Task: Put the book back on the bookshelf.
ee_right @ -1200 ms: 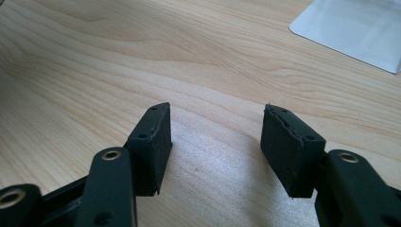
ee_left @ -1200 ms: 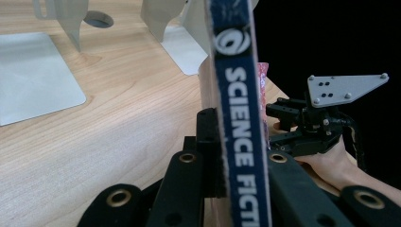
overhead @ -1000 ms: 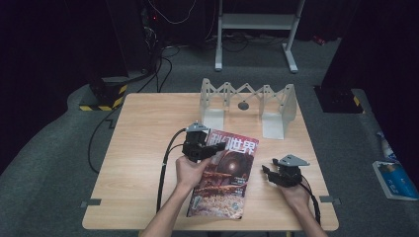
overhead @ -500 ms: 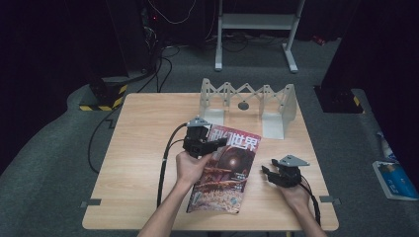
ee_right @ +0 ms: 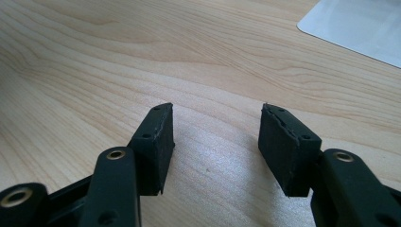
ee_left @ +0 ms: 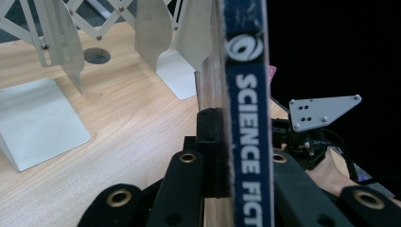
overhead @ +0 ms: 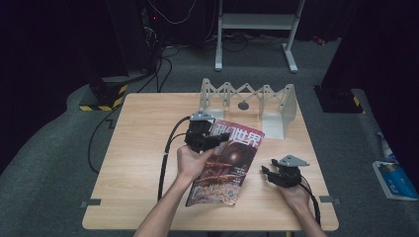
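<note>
A person's left tongs are clamped on the upper edge of a science-fiction magazine, tilting it up off the tabletop just in front of an expanding white book rack. The right tongs rest spread and empty on the wood nearby. Seating the magazine between the rack's dividers likely calls for keeping its spine upright and the grip firm

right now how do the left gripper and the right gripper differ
The left gripper is shut on the magazine, its pads clamped on the spine edge; the right gripper is open with nothing between its jaws. The left one is raised over the table with the magazine tilted up; the right one sits low near the table's right side. Both are black, two-jawed and hand-held, with a trailing cable.
</note>
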Demonstrator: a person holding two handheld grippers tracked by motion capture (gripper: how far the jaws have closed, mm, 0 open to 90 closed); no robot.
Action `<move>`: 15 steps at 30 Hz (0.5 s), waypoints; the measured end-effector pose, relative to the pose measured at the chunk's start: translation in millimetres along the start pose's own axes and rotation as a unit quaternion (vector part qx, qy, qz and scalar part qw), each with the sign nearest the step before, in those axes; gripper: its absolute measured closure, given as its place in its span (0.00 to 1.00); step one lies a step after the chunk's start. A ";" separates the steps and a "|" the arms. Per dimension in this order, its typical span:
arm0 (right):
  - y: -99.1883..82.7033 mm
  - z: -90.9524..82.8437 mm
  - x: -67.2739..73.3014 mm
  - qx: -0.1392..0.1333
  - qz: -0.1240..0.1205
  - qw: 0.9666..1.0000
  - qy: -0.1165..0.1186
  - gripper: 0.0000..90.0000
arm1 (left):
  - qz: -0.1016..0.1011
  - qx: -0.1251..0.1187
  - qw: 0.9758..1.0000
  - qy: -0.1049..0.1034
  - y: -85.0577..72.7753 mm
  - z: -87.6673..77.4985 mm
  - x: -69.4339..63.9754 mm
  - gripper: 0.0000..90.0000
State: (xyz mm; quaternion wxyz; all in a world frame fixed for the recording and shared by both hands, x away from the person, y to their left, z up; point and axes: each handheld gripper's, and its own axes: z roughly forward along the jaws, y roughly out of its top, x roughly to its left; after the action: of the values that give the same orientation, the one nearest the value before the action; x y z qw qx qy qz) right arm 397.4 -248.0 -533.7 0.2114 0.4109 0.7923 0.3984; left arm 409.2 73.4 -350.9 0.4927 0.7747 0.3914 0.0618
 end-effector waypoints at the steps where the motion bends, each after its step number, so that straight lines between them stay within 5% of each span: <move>1: 0.0 0.0 0.1 0.000 0.000 1.000 0.000 0.51 | 0.003 0.000 1.000 0.001 1.2 -0.2 0.0 0.93; 15: 0.0 0.0 0.2 0.000 -0.002 1.000 -0.001 0.51 | 0.031 0.015 0.999 0.023 24.2 -5.4 -5.1 0.93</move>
State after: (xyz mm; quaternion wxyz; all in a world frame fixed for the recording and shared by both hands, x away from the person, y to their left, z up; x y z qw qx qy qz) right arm 397.2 -247.8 -533.7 0.2126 0.4094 0.7933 0.3974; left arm 416.2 68.8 -327.1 0.4700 0.7922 0.3789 0.0891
